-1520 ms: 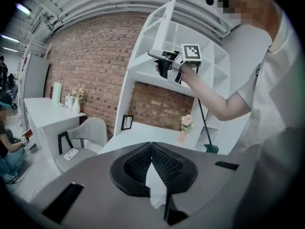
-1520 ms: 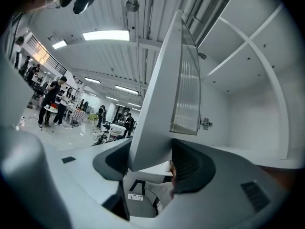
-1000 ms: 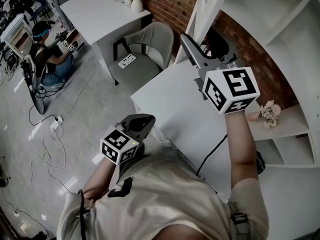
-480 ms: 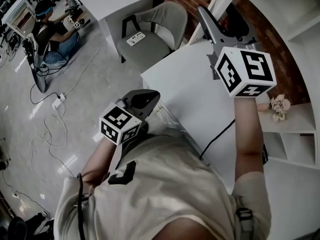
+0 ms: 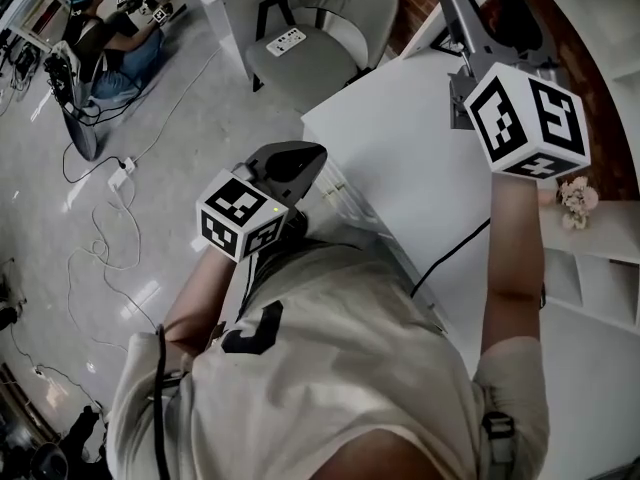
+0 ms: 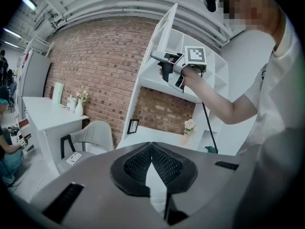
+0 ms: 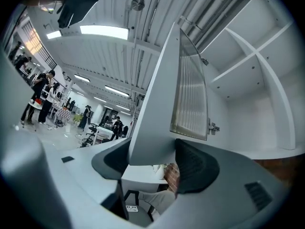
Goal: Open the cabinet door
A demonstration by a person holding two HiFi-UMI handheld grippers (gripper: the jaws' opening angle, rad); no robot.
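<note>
Both jaws of my right gripper (image 7: 159,160) clamp the lower edge of the cabinet door (image 7: 157,80), which stands swung out from the white shelf unit (image 7: 248,94) above the tabletop (image 5: 400,168). My left gripper (image 6: 151,149) hangs low beside the tabletop's left edge, jaws together, empty.

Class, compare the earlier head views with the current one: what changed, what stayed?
The camera swung, so everything sits higher in the head view. The right tool, clamped on the cabinet door, edged slightly rightward; the left tool remains shut and empty. Nothing grabbed or released; chair and desk unmoved.
</note>
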